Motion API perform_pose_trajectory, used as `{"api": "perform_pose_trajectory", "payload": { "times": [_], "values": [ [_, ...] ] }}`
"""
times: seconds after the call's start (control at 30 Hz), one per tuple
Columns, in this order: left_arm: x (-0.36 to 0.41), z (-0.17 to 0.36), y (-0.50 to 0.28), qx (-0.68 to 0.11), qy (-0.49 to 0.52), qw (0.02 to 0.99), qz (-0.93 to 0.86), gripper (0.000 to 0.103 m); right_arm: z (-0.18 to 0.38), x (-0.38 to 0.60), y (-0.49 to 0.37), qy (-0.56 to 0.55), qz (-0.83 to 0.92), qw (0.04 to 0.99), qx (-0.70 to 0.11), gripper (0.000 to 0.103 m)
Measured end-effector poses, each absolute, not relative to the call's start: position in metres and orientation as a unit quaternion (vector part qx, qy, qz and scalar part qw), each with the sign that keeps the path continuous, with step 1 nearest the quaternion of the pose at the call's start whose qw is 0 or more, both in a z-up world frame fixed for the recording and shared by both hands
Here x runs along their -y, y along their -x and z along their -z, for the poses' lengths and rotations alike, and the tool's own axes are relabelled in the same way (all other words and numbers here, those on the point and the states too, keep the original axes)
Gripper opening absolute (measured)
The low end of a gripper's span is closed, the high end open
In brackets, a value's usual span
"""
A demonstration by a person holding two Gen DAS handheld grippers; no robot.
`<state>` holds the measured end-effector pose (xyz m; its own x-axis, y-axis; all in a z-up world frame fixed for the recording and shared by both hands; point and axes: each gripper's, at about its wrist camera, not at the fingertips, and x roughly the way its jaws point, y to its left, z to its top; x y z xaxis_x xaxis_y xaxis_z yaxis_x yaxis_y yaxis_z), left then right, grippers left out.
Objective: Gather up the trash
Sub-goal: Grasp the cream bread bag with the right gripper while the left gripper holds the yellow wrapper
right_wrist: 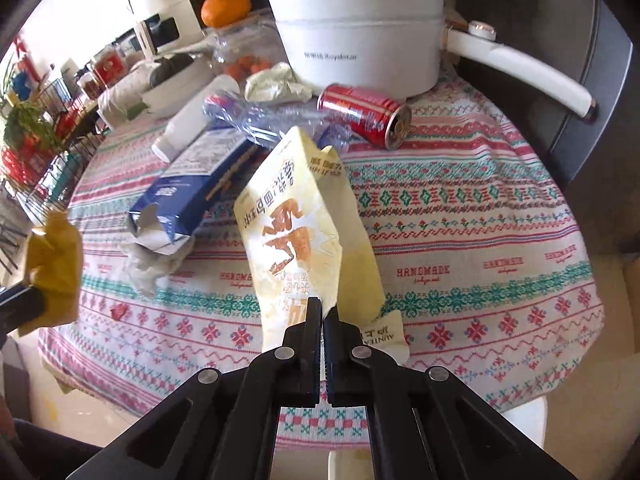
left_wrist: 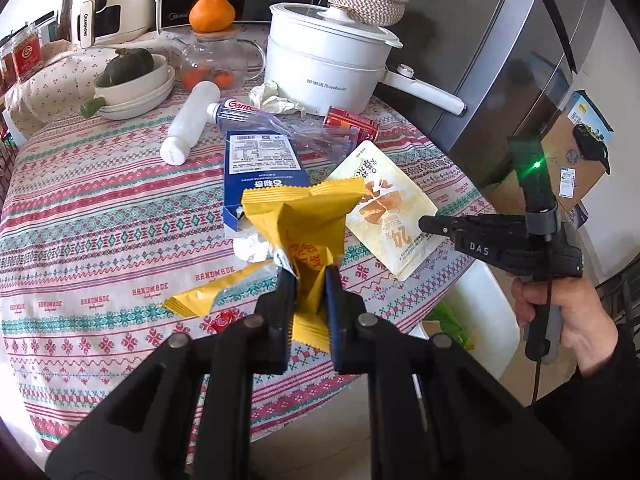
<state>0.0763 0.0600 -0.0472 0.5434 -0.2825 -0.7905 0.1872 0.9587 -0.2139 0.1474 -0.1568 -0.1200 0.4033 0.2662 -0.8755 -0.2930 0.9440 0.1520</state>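
"Royalstar" on the white pot [left_wrist: 328,76], "HANDMADE" on the tablecloth [left_wrist: 96,300], "DAS" on the right gripper [left_wrist: 424,224]

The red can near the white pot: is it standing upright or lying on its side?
Lying on its side. The red can rests lengthwise on the tablecloth, one round end facing the right wrist camera.

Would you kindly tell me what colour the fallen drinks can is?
The can is red with a metallic end, clearest in the right wrist view.

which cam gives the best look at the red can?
Right wrist. The red can lies on its side beside the white pot, whole length and end visible. Left wrist shows the can smaller, partly hidden behind clear plastic wrap.
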Motion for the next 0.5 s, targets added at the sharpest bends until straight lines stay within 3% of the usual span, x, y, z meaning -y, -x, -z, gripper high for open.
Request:
{"api": "perform_pose_trajectory", "payload": {
  "times": [0.3,0.37,0.4,0.43,0.5],
  "values": [
    [-0.047,0.046,-0.077,-0.458,0.045,0.876,0.146,0.016,0.099,0.185,-0.131,-0.018,-0.200,0.836,-0.510,0.003],
    [-0.045,0.046,-0.076,-0.458,0.043,0.876,0.148,0.016,0.104,0.193,-0.130,-0.025,-0.192,0.832,-0.520,0.010],
    [-0.045,0.046,-0.076,-0.457,0.042,0.876,0.149,0.016,0.107,0.195,-0.133,-0.028,-0.186,0.830,-0.526,0.029],
    [-0.046,0.046,-0.075,-0.456,0.043,0.876,0.149,0.016,0.110,0.200,-0.135,-0.031,-0.177,0.829,-0.530,0.057],
    [-0.048,0.046,-0.076,-0.456,0.047,0.876,0.148,0.016,0.113,0.208,-0.141,-0.041,-0.157,0.835,-0.525,0.071]
  ]
}}
